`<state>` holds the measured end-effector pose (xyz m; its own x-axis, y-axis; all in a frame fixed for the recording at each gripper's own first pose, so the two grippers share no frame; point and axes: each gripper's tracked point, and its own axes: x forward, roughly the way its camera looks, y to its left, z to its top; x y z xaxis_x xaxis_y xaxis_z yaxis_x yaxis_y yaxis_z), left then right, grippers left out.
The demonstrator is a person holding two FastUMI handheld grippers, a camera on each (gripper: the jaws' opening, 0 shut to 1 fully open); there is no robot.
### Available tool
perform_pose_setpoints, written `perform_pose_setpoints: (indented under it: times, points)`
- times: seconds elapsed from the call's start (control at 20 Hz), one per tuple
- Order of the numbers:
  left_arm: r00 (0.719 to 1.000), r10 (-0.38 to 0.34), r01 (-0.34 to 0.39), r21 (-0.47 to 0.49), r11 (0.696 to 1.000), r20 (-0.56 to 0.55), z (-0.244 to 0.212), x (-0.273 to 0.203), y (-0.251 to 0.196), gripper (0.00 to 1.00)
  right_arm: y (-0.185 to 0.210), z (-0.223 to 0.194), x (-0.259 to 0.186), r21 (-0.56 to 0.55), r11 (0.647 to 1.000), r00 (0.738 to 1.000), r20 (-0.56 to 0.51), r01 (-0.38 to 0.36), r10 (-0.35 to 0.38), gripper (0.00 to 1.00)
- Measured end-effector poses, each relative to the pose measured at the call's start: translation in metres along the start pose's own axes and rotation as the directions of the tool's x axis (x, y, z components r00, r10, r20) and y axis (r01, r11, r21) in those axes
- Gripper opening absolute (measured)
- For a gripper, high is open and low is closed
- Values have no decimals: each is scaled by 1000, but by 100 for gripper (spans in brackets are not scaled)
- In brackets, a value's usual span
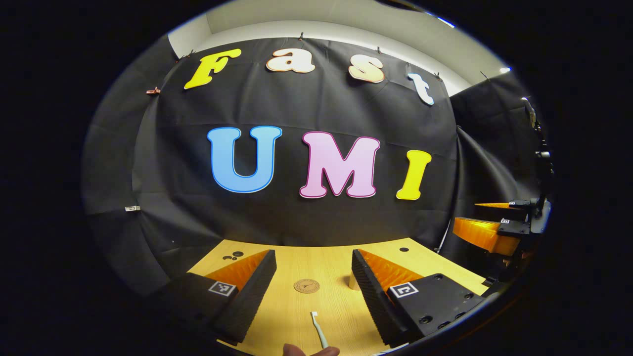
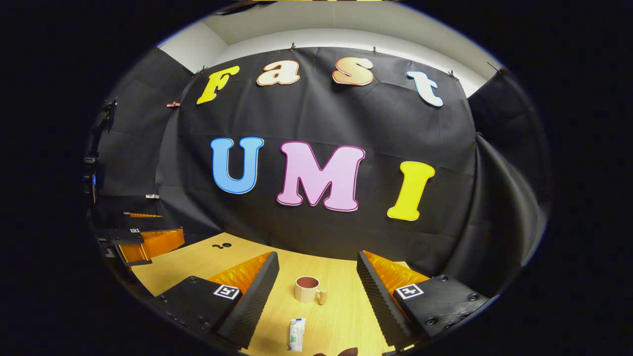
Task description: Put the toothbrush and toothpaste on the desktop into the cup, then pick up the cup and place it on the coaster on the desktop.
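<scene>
A white toothbrush lies on the wooden desktop between the fingers of my open left gripper. Beyond it sits a round brown coaster. A sliver of the beige cup peeks out behind the gripper's right finger. In the right gripper view the beige cup stands upright with its handle to the right. A small white toothpaste tube lies in front of it. My right gripper is open above them, holding nothing. Each gripper also appears far off in the other's view, the right gripper and the left gripper.
Small dark holes mark the desktop's far left, and another hole sits at the far right. The black cloth wall stands just behind the desktop's far edge. Fingertips of a hand show at the bottom edge.
</scene>
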<state>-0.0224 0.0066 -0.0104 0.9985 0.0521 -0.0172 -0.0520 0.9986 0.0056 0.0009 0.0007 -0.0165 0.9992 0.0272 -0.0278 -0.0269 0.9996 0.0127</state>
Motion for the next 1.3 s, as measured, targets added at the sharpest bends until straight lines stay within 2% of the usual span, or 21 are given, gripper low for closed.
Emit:
perform_pose_setpoints:
  times: [0.3,0.5,0.7,0.9,1.1,1.3]
  points:
    - [1000,17,-17,-6,1000,-20,-8,-5,3,97,6,-21,8,-38,999,998,-62,-19,16,97]
    - [998,30,-30,-6,1000,-48,-21,-4,11,97,22,-56,21,-83,995,983,-179,-58,42,97]
    - [996,38,-40,-22,999,-83,-35,-7,19,97,42,-112,29,-55,993,931,-355,-106,79,98]
    - [992,45,-48,-25,999,-116,-49,-12,28,97,54,-159,38,-17,993,870,-483,-120,97,98]
    - [986,64,-71,-39,997,-152,-66,-18,40,97,61,-213,49,-13,994,808,-583,-112,84,98]
    - [979,90,-103,-58,993,-184,-83,-25,51,97,58,-263,54,-60,991,741,-670,-120,49,98]
